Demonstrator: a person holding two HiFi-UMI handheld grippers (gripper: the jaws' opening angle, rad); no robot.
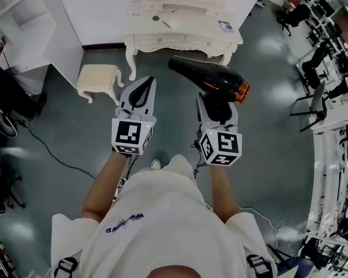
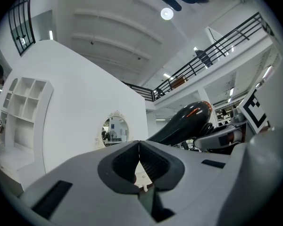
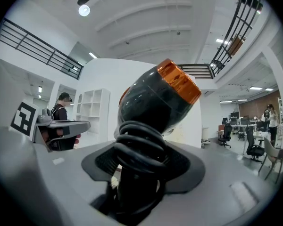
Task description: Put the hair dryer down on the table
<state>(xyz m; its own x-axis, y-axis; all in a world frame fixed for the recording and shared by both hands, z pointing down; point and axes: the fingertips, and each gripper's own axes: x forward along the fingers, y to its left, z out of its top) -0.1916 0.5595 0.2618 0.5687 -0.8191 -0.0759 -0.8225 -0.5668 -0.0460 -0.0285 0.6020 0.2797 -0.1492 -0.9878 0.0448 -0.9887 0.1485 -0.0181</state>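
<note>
Head view: you hold the hair dryer by its handle in the right gripper, body level and orange end pointing right, in the air above the grey floor. It is short of the cream dressing table, which stands against the white wall ahead. Judged from this, nothing of the task is done; the approach, the lowering onto the tabletop and the release are all left. The left gripper is raised beside the right one, apart from the dryer. A matching stool stands left of the table, and office chairs and desks fill the right edge. Left gripper view: its jaws are pressed together at the tips with nothing between them. Beyond them you see the dryer, an oval mirror on the white partition, an open shelf unit and a railed upper gallery. Right gripper view: the jaws stand wide, clamped on the handle, around which the black cord is coiled. A high white ceiling with strip lights and an open office lie behind.
</note>
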